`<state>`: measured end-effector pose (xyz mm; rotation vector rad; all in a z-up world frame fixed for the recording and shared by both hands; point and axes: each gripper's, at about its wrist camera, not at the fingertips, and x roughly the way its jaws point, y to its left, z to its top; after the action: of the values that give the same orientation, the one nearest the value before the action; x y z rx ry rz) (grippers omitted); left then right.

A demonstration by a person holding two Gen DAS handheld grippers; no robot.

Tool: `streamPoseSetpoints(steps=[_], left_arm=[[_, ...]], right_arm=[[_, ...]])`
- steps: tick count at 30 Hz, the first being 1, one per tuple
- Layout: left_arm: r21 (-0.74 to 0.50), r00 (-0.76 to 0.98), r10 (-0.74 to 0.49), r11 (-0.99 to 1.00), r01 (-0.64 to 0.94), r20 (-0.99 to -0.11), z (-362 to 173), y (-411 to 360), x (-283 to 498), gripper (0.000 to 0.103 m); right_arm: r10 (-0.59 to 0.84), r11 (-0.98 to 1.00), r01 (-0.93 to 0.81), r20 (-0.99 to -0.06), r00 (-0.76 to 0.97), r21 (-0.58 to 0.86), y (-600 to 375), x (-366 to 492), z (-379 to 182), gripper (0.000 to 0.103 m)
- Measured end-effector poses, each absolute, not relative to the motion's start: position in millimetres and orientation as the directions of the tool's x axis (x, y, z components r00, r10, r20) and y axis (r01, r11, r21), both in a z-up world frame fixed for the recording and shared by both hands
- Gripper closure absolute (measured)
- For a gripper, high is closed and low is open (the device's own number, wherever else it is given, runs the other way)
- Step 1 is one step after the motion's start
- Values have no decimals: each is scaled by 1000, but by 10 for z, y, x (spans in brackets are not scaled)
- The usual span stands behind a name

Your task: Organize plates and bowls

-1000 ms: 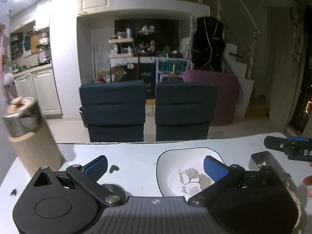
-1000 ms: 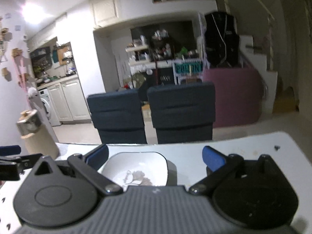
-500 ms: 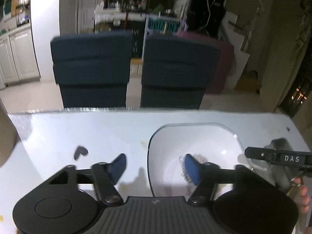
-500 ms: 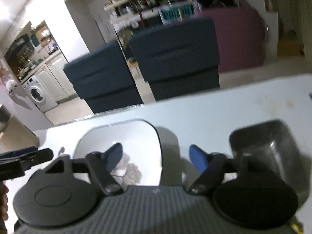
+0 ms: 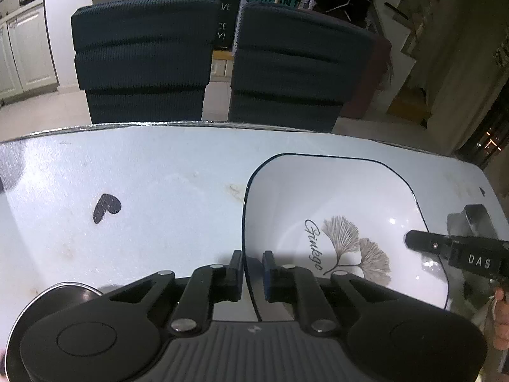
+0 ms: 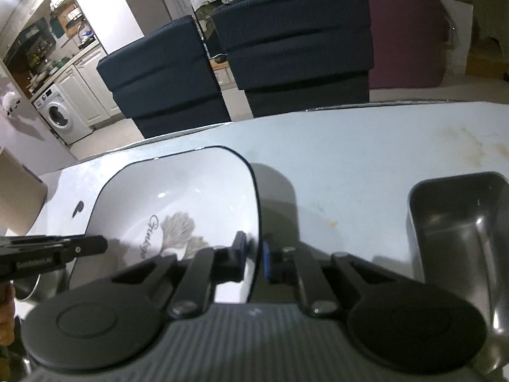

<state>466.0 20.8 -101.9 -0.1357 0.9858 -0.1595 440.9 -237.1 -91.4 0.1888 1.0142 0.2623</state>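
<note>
A white square plate with a dark rim and a leaf print lies on the pale table; it also shows in the right wrist view. My left gripper is shut on the plate's left rim. My right gripper is shut on the plate's right rim. Each gripper's arm shows in the other's view: the right one, the left one. A steel rectangular tray sits on the table right of the plate.
Two dark blue chairs stand behind the table's far edge. A round steel dish lies under my left gripper's body. A cardboard-coloured container stands at the far left.
Both grippers moved down and closed: each went from open above the table to shut on opposite rims of the white plate.
</note>
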Motion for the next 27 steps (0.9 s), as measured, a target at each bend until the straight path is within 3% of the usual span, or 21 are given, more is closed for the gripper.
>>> streamPoseSetpoints(steps=[7, 13, 27], left_arm=[[-228, 591, -223, 971, 67, -775, -958, 221, 4585, 90], [-244, 653, -240, 966, 87, -719, -553, 209, 4344, 90], [-220, 738, -219, 971, 98, -639, 456, 64, 2784, 90]], right_arm=[[277, 961, -162, -792, 544, 224, -2334, 4325, -774, 91], [284, 959, -188, -740, 610, 213, -2391, 4149, -394, 91], [367, 930, -257, -648, 667, 262, -2480, 2904, 398, 91]])
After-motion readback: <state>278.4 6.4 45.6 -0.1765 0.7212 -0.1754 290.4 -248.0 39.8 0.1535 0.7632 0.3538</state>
